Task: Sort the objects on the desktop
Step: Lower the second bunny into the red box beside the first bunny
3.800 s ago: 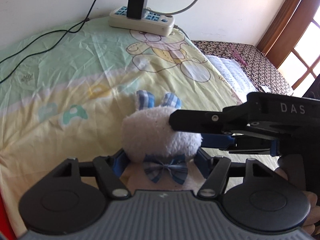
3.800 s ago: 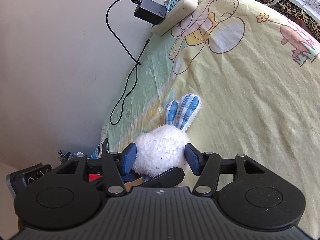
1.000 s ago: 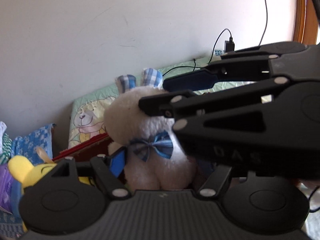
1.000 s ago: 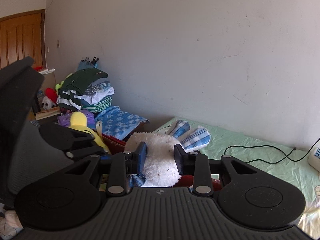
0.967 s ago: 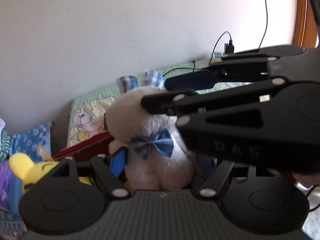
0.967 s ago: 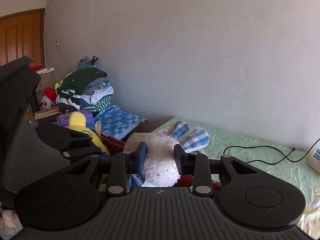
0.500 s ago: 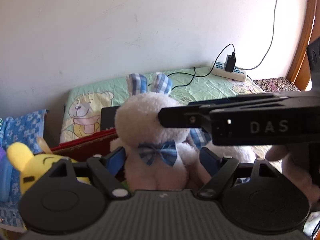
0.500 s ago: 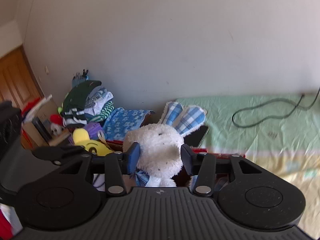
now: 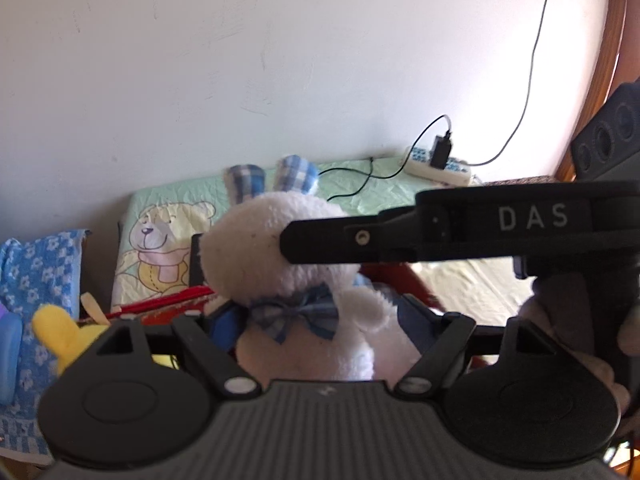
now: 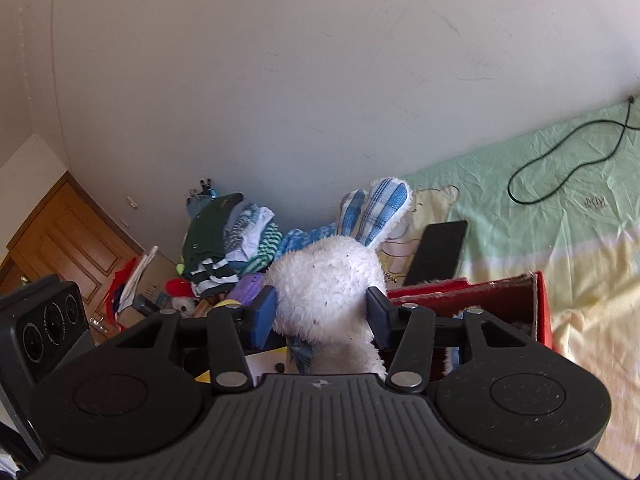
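A white plush bunny [image 9: 256,248] with blue plaid ears and a bow tie is upright over the left end of a red box [image 10: 480,290]. My left gripper [image 9: 318,324] is open, its blue pads [image 9: 224,328] standing beside the bunny's body without pressing it. My right gripper [image 10: 320,316] comes in from the right. Its jaws are closing, with the bunny's head [image 10: 324,276] between them and both pads against the fur. One of its fingers [image 9: 320,240] crosses the bunny's face in the left wrist view. The bunny's lower body is hidden.
A yellow plush toy [image 9: 56,326] and a blue flowered towel [image 9: 36,272] lie left of the box. A black phone [image 10: 440,252], a black cable [image 10: 560,168] and a power strip [image 9: 438,164] lie on the bear-print sheet [image 9: 160,248]. Folded clothes [image 10: 228,240] are stacked by the wall.
My left pads have spread away from the bunny's body. The right gripper has rolled, and its tight squeeze on the head has eased. Both views now look down more on the bed.
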Motion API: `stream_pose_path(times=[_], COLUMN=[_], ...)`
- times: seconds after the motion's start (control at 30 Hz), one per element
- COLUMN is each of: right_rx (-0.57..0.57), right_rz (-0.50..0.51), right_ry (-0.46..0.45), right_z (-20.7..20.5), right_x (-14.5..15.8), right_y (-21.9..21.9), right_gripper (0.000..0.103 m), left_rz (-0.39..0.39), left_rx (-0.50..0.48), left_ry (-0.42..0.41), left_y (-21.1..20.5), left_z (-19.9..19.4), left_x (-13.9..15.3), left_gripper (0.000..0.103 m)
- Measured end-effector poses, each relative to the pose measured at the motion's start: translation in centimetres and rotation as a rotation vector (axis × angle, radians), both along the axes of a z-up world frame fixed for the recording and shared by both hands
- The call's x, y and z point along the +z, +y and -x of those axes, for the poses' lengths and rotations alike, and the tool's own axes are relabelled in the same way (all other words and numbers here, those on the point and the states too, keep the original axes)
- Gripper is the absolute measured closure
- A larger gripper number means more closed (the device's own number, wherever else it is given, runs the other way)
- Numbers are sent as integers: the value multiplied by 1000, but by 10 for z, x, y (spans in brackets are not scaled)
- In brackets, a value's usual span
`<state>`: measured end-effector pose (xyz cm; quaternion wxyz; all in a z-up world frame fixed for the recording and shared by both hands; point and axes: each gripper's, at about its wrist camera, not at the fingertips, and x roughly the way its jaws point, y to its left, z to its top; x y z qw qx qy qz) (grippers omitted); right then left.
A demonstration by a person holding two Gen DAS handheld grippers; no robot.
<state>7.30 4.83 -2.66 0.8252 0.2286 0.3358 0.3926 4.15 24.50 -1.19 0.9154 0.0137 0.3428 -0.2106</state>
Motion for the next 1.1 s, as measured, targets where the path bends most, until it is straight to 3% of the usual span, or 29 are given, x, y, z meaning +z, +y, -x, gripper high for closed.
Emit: stream_pose_path(times=[0.23,0.53,0.73,0.97,1.1], right_rx=[73,77,9,-18,-48], right_rz=[33,206,286,293,280], right_ry=[26,-17,-32,-15,-22], right_z=[26,51,49,55,59], right_x=[9,-20,-25,-31,-29], right_y=[-3,19,25,19,22], right_gripper=[51,52,51,54,51], left_rz=[26,-18,-57,-8,12], left_rx=[-42,-67,-87,-78,-57], left_ry=[44,167,140,153,160], left_y=[11,6,-8,-7,0], left_z=[36,42,47,47,48], left_x=[2,-42,-52,-54,-50], left_gripper=[23,23,23,19,19])
